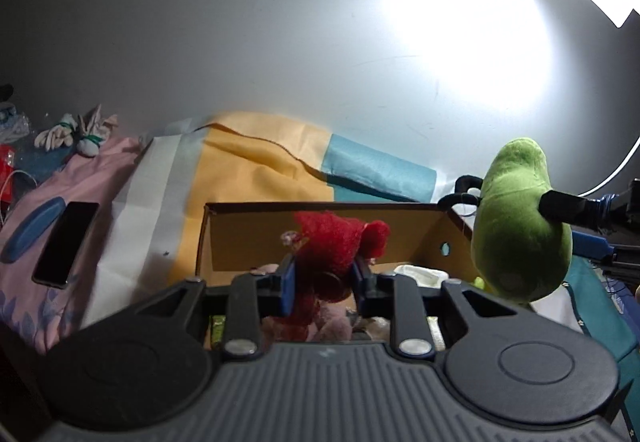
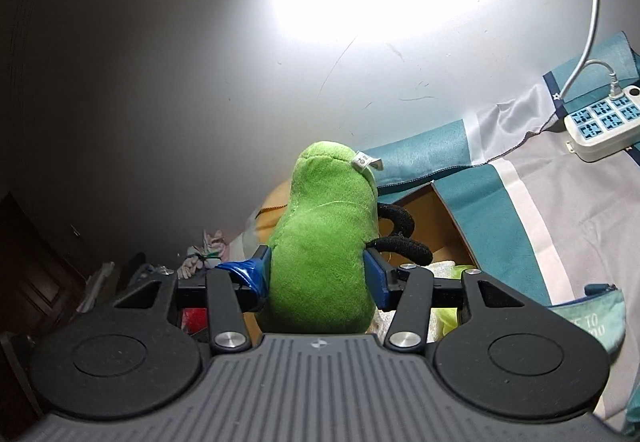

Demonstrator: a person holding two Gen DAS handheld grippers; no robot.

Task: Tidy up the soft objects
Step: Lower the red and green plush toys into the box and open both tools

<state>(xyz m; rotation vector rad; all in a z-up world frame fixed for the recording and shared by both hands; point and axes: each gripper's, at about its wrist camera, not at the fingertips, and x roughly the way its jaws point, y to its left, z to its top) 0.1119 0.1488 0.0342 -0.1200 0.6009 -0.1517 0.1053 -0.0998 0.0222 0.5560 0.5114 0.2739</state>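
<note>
Left wrist view: my left hand-held gripper (image 1: pixel 323 280) pinches one red plush toy (image 1: pixel 334 250) above one cardboard box (image 1: pixel 248 238) on a bed sheet (image 1: pixel 256 166) by a lamp-lit wall (image 1: pixel 200 22). My right hand-held gripper (image 2: pixel 318 274) squeezes one green plush toy (image 2: pixel 324 238); its tag (image 2: pixel 366 163) is unreadable.

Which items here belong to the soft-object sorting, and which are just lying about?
Job: red plush toy in left gripper; green plush toy in right gripper; cardboard box.
Lying about: phone; power strip; pencil pouch.
</note>
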